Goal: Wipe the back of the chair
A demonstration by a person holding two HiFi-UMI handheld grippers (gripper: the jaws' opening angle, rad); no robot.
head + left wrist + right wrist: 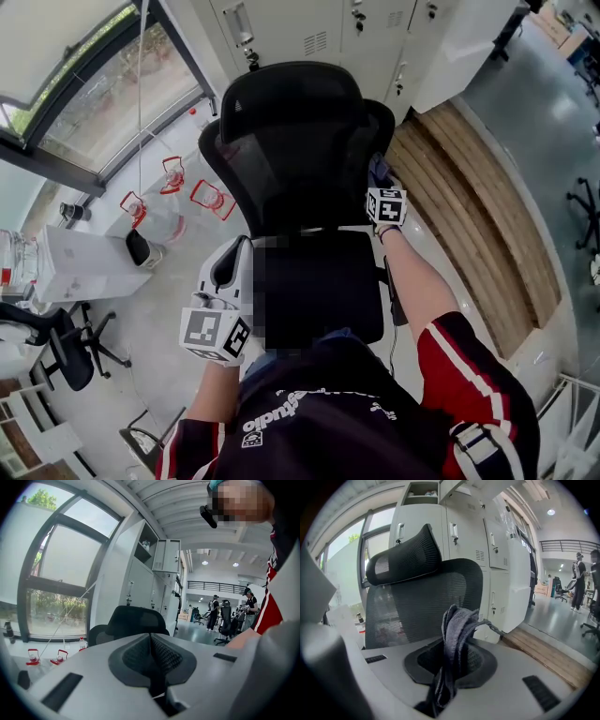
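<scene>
A black mesh office chair stands in front of me, its back (300, 159) under a curved headrest (291, 94). My right gripper (380, 178) is shut on a grey cloth (378, 169) at the right edge of the chair back. In the right gripper view the cloth (457, 630) sticks up bunched from between the jaws of that gripper (452, 651), just short of the mesh back (417, 606). My left gripper (234, 255) hangs left of the seat, apart from the chair. In its own view the left gripper (151, 641) is shut with nothing in it, and the chair (133, 620) lies beyond.
White lockers (309, 28) stand right behind the chair. A wooden platform (469, 206) runs along the right. Red-handled containers (173, 176) sit on the floor by the window, with a white desk (84, 267) and another chair (56, 347) at left. People (215, 611) stand far off.
</scene>
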